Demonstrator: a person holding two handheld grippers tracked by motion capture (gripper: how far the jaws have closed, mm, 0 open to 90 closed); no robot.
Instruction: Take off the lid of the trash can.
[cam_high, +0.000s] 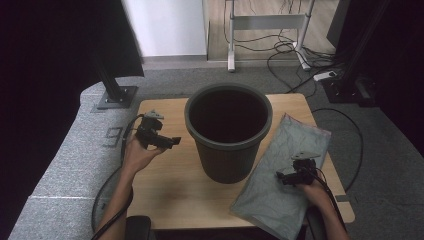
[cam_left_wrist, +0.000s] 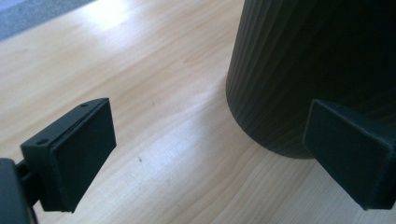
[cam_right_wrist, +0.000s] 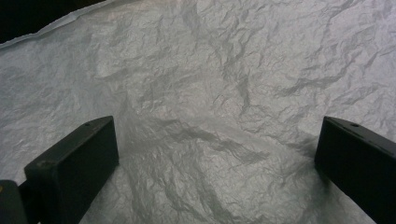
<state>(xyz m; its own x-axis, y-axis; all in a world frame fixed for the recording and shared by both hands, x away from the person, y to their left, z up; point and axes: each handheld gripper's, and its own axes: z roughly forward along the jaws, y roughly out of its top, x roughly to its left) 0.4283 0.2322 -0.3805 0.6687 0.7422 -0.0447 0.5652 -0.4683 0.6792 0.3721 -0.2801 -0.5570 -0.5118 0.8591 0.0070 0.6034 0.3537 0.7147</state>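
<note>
Hovering wide-open right gripper (cam_right_wrist: 217, 172) over crumpled bag (cam_right_wrist: 224, 84)

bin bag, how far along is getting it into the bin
Nothing looks done yet: the bin bag lies flat on the table beside the empty bin. In hand: the right gripper hovers open over the bag; the left gripper waits open by the bin. Grasping, opening and lining remain.

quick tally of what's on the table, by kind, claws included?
Dark grey ribbed plastic bin: 1
Flat crinkled grey plastic bag: 1
Black two-jaw claws, both open: 2, the left claw beside the bin and the right claw over the bag
Total: 4
</note>
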